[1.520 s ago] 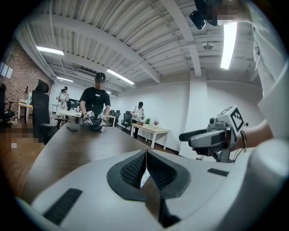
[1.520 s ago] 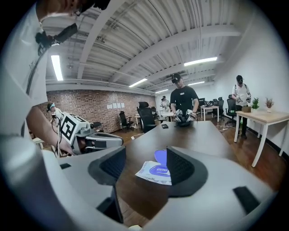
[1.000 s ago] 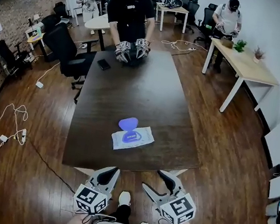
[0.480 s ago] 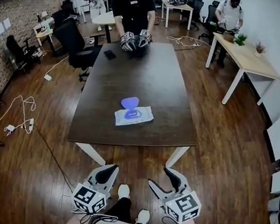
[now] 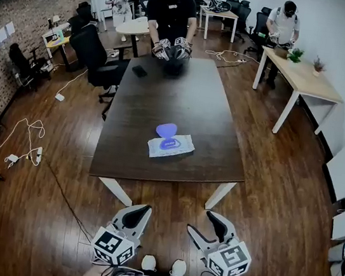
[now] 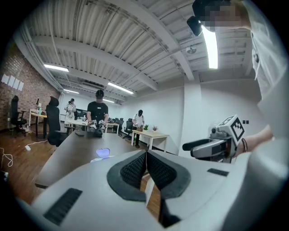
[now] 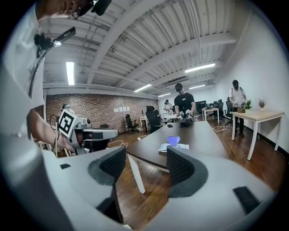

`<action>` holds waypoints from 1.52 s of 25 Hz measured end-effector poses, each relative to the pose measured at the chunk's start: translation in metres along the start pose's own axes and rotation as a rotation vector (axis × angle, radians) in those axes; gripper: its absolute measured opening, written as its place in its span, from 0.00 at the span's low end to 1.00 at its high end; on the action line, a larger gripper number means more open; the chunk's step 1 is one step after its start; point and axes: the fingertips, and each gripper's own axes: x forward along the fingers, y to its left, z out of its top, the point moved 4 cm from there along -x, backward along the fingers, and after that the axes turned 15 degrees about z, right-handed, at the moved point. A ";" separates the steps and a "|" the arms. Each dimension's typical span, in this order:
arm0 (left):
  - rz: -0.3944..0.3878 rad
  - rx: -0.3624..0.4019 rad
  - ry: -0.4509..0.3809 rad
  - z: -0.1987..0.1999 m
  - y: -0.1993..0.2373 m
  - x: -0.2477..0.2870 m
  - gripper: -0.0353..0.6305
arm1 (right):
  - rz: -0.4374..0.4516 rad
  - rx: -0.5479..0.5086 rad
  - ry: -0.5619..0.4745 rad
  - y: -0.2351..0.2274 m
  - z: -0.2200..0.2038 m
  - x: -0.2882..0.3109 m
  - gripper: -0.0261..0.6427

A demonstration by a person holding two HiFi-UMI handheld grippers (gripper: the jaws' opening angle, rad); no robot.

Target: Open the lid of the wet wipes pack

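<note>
A flat, soft-looking white wet wipes pack [image 5: 175, 148] is seen lying on the near half of a long, dark brown wooden table [image 5: 185, 97] with white legs, its rounded blue-violet lid [image 5: 166, 129] raised at the far edge of the pack. The left tongs [image 5: 141, 212] are held low over the floor, well apart from the table; their ribbed black pads [image 6: 135, 168] are pressed together with nothing between them. The right tongs [image 5: 205, 228] are held just beside them at the same height, with the jaws spread wide and only bare floor seen in the gap; nothing is gripped or touched. A reddish-brown plank floor [image 5: 269, 181] is laid through the room, with white cables [image 5: 20, 143] strewn at the left. At the table's far end a person [image 5: 171, 15] in a black shirt is seen standing. A brick wall [image 5: 24, 9] is at the left, and a pale wooden side table [image 5: 306, 80] is at the right.
</note>
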 end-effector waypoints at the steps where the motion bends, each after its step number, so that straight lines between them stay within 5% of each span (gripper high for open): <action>1: -0.004 -0.001 -0.003 0.002 0.003 -0.002 0.06 | 0.001 -0.004 -0.005 0.003 0.004 0.003 0.48; 38: -0.017 -0.010 -0.012 0.012 0.028 -0.008 0.06 | -0.039 -0.046 -0.031 0.007 0.026 0.017 0.37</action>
